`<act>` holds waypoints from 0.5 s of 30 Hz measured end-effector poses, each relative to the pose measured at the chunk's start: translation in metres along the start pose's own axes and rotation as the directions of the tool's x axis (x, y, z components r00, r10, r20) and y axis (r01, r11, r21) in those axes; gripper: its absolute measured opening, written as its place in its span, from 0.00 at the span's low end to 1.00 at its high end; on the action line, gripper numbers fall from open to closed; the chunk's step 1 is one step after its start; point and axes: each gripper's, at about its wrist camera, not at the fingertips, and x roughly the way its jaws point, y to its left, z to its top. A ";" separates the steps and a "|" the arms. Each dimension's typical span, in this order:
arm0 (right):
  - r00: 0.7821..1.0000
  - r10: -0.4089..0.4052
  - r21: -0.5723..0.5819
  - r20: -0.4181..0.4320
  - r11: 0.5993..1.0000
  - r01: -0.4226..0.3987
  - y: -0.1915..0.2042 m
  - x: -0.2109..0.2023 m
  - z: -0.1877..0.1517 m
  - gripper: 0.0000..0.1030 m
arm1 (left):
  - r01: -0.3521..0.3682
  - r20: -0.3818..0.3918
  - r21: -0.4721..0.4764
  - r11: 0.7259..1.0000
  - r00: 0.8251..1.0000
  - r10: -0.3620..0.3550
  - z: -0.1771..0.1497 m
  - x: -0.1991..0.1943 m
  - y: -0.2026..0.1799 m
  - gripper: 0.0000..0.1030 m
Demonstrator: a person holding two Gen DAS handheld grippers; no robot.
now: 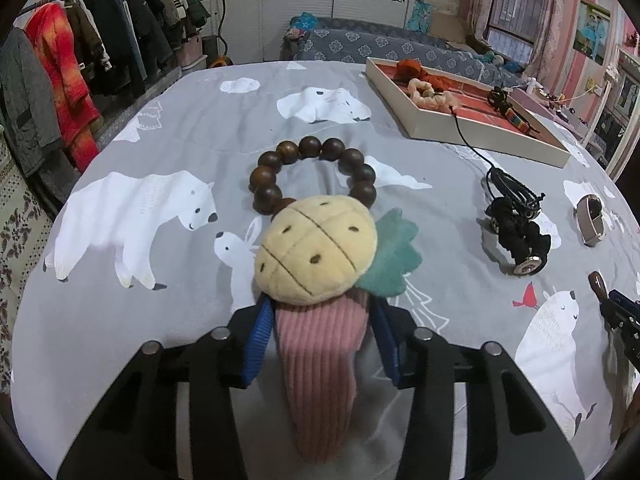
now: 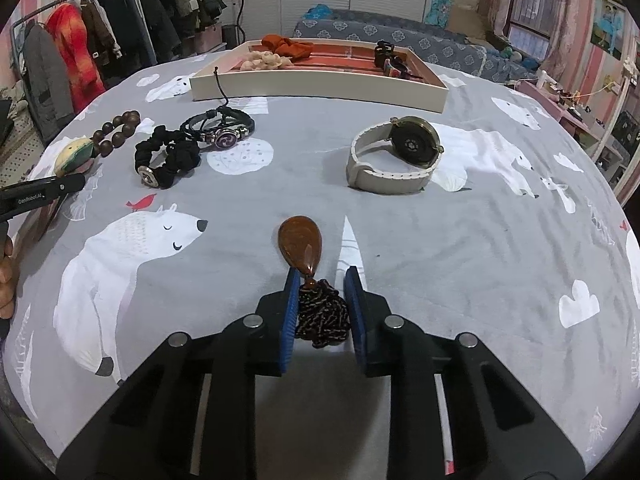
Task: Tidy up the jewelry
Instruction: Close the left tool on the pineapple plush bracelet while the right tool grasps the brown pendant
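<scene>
A pink corduroy clip topped with a plush pineapple is clamped between the blue pads of the left gripper; its long axis runs from the lower centre of the left wrist view up toward mid-frame, pineapple end farthest from the camera, green leaves pointing right. One wooden bead bracelet lies just beyond it, touching the pineapple's far edge.

In the right wrist view the right gripper is closed on the bunched dark beaded cord of one brown teardrop pendant; the pendant lies on the cloth with its narrow tip toward the gripper and its rounded end toward the upper frame.

Counted on the cloth in that view: one black scrunchie, one black cord bracelet with a purple charm, one watch with a pale strap lying on its side. One shallow cream tray with a red lining stands at upper centre; it holds one rust-coloured fabric piece, one cream piece and some dark items too small to tell.

The surface is recorded as a grey bedsheet printed with white polar bears. One clothes rail hung with coats occupies the upper left, and white cupboard doors stand at the upper centre of the frame
</scene>
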 end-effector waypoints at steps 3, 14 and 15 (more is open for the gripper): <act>1.000 0.011 0.004 0.002 1.000 -0.011 -0.001 0.000 0.001 0.22 | -0.001 0.000 -0.007 1.000 1.000 0.001 0.000 0.001 0.001 0.39; 0.999 0.040 -0.010 0.025 0.999 -0.040 -0.010 -0.001 0.008 0.21 | -0.008 0.010 -0.044 0.999 1.000 0.008 0.001 -0.001 0.008 0.21; 0.999 0.040 -0.011 0.029 0.999 -0.040 -0.012 -0.001 0.009 0.21 | -0.013 0.012 -0.043 0.999 1.000 0.014 0.001 -0.002 0.008 0.21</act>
